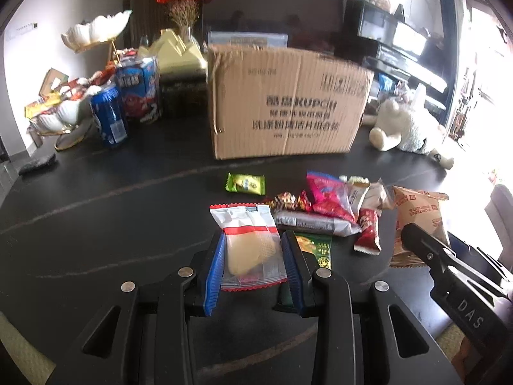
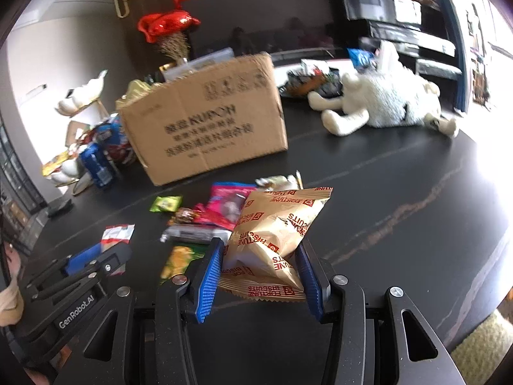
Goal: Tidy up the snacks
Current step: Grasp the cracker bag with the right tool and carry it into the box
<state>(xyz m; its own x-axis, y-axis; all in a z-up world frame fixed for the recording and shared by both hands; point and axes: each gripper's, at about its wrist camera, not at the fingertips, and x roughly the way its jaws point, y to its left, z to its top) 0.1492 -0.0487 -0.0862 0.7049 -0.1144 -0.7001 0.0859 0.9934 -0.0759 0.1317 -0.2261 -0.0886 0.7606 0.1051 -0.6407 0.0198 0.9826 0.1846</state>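
My left gripper (image 1: 255, 237) is shut on a clear packet with red trim (image 1: 253, 247) that holds a pale yellow pastry, a little above the black table (image 1: 112, 224). My right gripper (image 2: 259, 247) is shut on a gold Fortune Biscuits bag (image 2: 275, 234), which is also lifted. This bag (image 1: 416, 215) shows at the right of the left wrist view. Between the grippers lies a pile of snacks: a pink bag (image 1: 330, 199), a silver packet (image 1: 314, 223), a green packet (image 1: 315, 247) and a small red packet (image 1: 368, 231). A small green packet (image 1: 245, 183) lies apart. A cardboard box (image 1: 288, 102) stands behind.
Left of the box stand a blue can (image 1: 109, 118), a blue carton (image 1: 141, 89) and white shell dishes (image 1: 64, 112) with snacks. A white plush toy (image 2: 384, 102) lies to the right of the box. A dark pad (image 1: 37, 163) lies at the table's left edge.
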